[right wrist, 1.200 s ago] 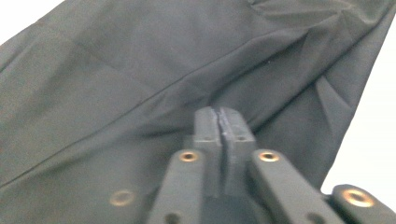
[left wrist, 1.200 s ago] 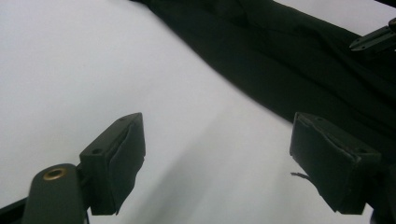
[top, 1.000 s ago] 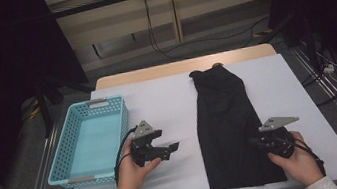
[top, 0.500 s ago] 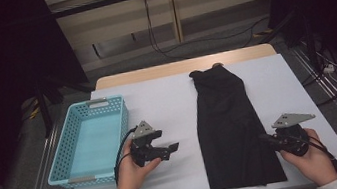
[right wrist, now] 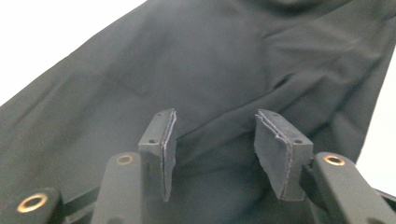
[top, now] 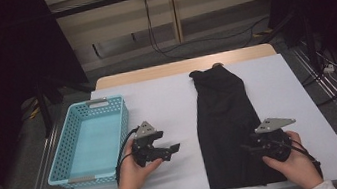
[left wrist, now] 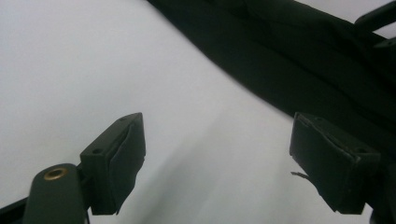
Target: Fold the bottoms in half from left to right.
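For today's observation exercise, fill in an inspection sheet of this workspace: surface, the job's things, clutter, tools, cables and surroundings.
Surface: white table, wooden strip along its far edge.
Job's things: black garment laid flat lengthwise on the right half; turquoise basket at the left edge, nothing in it.
Clutter: nothing seen.
Tools: left tool open over bare table, short of the garment; right tool at the garment's near right edge, jaws just opened, pads apart above the cloth.
Cables: one loops from the left tool; others lie on the floor beyond.
Surroundings: dim room, pale panels behind.

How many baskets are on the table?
1. The blue basket sits at the table's left edge, beside the left hand-held gripper. The black garment lies right.
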`<state>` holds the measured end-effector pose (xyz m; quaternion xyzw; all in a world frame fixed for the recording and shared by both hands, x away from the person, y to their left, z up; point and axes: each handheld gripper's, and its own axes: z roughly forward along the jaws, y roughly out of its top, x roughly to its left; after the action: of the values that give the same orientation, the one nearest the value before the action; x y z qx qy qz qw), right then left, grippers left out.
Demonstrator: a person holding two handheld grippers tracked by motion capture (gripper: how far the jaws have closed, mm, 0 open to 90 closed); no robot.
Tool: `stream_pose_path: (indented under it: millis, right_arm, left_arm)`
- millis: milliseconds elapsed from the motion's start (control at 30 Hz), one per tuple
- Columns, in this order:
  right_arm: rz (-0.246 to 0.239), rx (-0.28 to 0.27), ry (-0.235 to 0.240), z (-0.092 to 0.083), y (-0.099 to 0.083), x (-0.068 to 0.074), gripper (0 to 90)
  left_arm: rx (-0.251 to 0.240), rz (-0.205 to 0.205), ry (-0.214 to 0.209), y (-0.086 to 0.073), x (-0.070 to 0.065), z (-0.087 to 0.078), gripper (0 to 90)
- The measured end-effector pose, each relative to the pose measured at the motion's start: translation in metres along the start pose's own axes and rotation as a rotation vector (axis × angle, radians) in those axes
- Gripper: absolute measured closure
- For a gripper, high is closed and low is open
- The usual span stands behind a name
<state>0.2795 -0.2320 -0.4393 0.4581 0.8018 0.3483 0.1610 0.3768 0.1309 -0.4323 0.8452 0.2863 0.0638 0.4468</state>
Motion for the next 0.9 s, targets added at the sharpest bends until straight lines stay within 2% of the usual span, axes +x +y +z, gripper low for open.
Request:
stream_pose_path:
  millis: [100,167,200,233,267,300,333,367,400,567,633,700,767,833,900]
  right_arm:
    - [0.0,0.039,-0.001,0.007,-0.002,0.001,48.4]
    - [0.01,0.031,-0.004,0.009,-0.004,0.001,48.2]
    - [0.011,0.032,-0.01,0.008,-0.004,0.002,54.2]
    - [0.004,0.034,-0.003,0.007,-0.004,0.002,69.2]
    - [-0.005,0.034,0.017,0.005,-0.004,0.002,77.7]
    - [-0.001,0.035,0.015,0.005,-0.004,0.002,77.6]
    - [0.002,0.034,0.013,0.004,-0.005,0.001,81.4]
    - [0.001,0.036,0.023,0.002,-0.005,0.001,89.1]
    - [-0.003,0.038,0.025,0.001,-0.005,0.0,90.0]
    - [0.004,0.024,0.038,-0.009,-0.006,-0.004,90.0]
    - [0.004,0.015,0.022,-0.01,-0.006,-0.004,90.0]
    - [0.016,0.005,0.018,-0.007,-0.004,-0.001,71.7]
    - [-0.001,0.008,0.034,-0.002,-0.002,0.004,66.7]
    - [0.015,0.005,0.041,0.002,0.001,0.009,55.5]
    - [0.005,0.022,0.034,0.006,0.001,0.013,54.4]
  left_arm:
    - [-0.005,0.0,0.0,0.0,0.0,0.0,18.3]
    - [-0.003,0.003,0.002,0.0,0.0,0.0,18.3]
    - [-0.003,0.003,0.002,0.0,0.0,0.0,18.4]
    - [-0.004,-0.001,0.003,0.0,0.0,0.0,18.3]
    - [-0.001,0.001,0.001,0.0,0.0,0.0,18.3]
    - [-0.001,0.001,0.001,0.0,0.0,0.0,18.4]
    - [-0.002,0.002,0.003,0.0,0.0,-0.001,18.4]
    - [-0.006,-0.001,0.002,0.001,0.0,-0.001,18.4]
    - [-0.005,0.003,0.003,0.001,0.0,-0.001,18.3]
    - [-0.006,0.0,0.002,0.001,0.0,-0.001,18.4]
    - [-0.004,0.001,0.004,0.001,0.0,0.0,18.4]
    - [-0.004,0.004,0.004,0.001,0.0,0.0,18.4]
    - [-0.006,0.003,0.003,0.001,0.0,-0.001,18.4]
    - [-0.006,-0.002,0.006,0.001,0.0,-0.001,18.4]
    - [-0.002,0.001,0.007,0.001,0.001,-0.001,18.4]
